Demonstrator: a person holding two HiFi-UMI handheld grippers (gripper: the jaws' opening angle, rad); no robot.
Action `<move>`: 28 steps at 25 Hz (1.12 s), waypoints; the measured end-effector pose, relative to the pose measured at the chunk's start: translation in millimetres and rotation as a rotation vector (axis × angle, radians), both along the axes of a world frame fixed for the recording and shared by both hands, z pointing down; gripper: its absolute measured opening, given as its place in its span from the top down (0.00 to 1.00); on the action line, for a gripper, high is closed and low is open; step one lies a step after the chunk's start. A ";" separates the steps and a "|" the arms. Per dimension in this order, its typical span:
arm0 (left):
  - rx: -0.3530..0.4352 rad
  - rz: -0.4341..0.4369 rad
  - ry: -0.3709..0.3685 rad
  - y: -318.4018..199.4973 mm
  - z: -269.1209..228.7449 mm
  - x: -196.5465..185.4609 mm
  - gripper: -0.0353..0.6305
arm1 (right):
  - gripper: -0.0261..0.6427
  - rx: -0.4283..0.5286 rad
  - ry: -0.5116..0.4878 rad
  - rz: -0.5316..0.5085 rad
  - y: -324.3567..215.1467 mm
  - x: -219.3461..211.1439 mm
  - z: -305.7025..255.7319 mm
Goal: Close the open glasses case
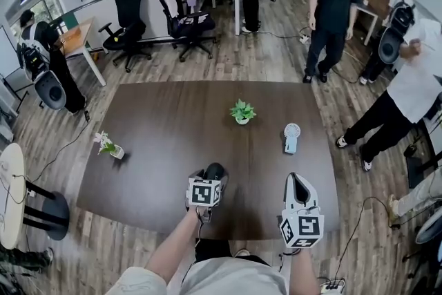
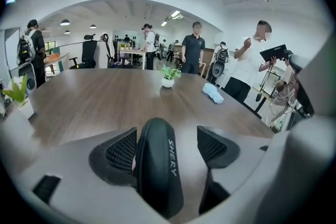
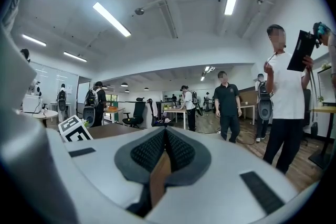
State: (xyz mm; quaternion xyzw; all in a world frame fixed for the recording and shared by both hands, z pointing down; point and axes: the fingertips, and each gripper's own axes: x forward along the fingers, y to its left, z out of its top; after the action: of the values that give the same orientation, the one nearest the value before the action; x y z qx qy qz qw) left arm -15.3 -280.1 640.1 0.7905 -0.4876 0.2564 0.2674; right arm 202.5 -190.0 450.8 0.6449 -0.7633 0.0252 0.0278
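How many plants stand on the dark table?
2: a green potted plant near the middle of the table, and a small plant by its left edge. None seems hidden.

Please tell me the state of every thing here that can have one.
case: looks closed, between the left tool's jaws
left tool: open, right pad clear of the case
right tool: shut, empty
fan: lying flat
plant: upright in its pot
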 end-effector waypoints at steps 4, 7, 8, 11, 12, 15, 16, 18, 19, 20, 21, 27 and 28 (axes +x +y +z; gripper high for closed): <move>0.136 0.001 0.002 0.9 -39.8 -3.7 0.40 | 0.96 0.016 -0.001 0.014 -0.9 8.4 -5.3; 0.258 0.019 0.019 5.2 -82.6 -2.3 0.41 | 0.96 0.046 0.008 0.026 0.8 16.2 -18.4; 0.302 0.029 0.023 7.7 -97.5 -1.0 0.41 | 0.96 0.057 0.011 0.031 1.9 19.3 -23.1; 0.448 0.041 0.036 15.1 -144.9 2.9 0.41 | 0.96 0.089 0.020 0.048 3.7 29.0 -36.8; 0.496 0.038 0.045 17.4 -161.3 3.1 0.41 | 0.96 0.100 0.023 0.050 3.4 30.9 -42.1; 0.635 0.025 0.089 27.7 -208.8 1.7 0.43 | 0.96 0.133 0.039 0.054 4.7 34.1 -58.0; 0.685 0.026 0.097 32.8 -222.3 1.2 0.44 | 0.96 0.144 0.045 0.057 5.7 34.8 -63.1; 0.794 0.030 0.077 44.6 -242.6 -1.5 0.46 | 0.96 0.168 0.059 0.062 7.2 34.9 -72.6; 0.837 0.030 0.056 50.1 -248.7 -3.5 0.46 | 0.96 0.179 0.067 0.063 7.6 34.3 -77.1; 0.865 0.027 0.039 54.5 -252.3 -5.0 0.46 | 0.96 0.189 0.075 0.062 7.8 33.8 -81.4; 0.874 0.022 0.034 57.3 -254.3 -6.1 0.46 | 0.96 0.196 0.079 0.061 8.2 33.8 -85.0; 0.855 -0.003 0.071 59.6 -257.1 -11.1 0.46 | 0.96 0.194 0.084 0.058 9.6 32.8 -87.6; 0.860 -0.003 0.068 59.8 -258.1 -11.6 0.46 | 0.96 0.193 0.085 0.057 9.1 32.1 -86.8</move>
State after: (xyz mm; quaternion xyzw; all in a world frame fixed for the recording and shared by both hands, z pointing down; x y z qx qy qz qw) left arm -26.9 -220.2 382.0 0.8374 -0.5420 0.0033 -0.0701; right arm 234.6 -180.9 364.1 0.6667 -0.7416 -0.0749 -0.0026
